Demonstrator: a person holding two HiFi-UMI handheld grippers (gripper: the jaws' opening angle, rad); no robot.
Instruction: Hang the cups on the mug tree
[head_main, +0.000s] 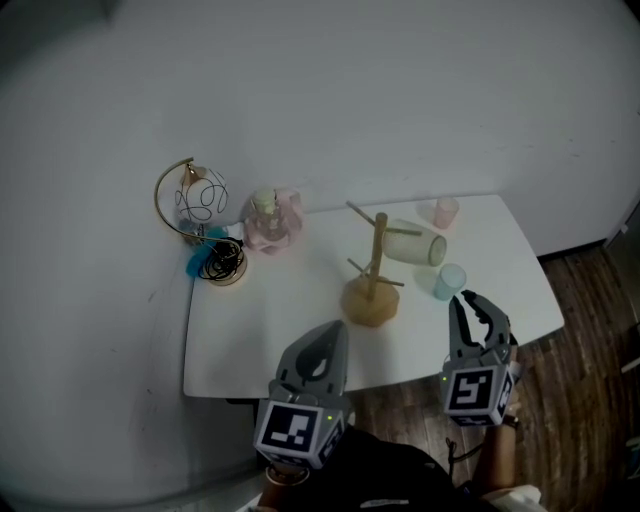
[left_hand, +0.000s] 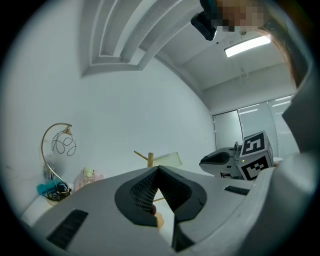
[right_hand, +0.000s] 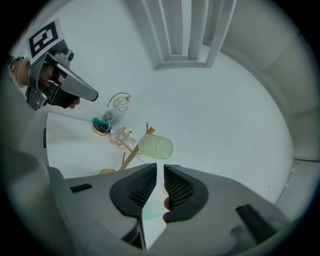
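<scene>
A: Right gripper (head_main: 467, 298) clamped on blue cup (head_main: 450, 280) rim, on table (head_main: 250, 350); left gripper (head_main: 337, 330) closed, empty.
B: Obstructions?
A: Mug tree (head_main: 372, 268) with green cup (head_main: 415, 243) just beside; pink cup (head_main: 445, 211) behind. Only right gripper view showed the pinch.

The left tongs (head_main: 335, 333) pointed level, jaws together and empty. The right tongs (head_main: 464, 297) tilted slightly downward, jaws clamped on the blue cup (head_main: 450, 281).

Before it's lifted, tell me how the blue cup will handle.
The blue cup looks like thin, translucent plastic, so it is probably light and slightly flexible. Seemingly pinched by its wall in the right gripper, it may tilt when raised. Its smooth sides could slip.
</scene>
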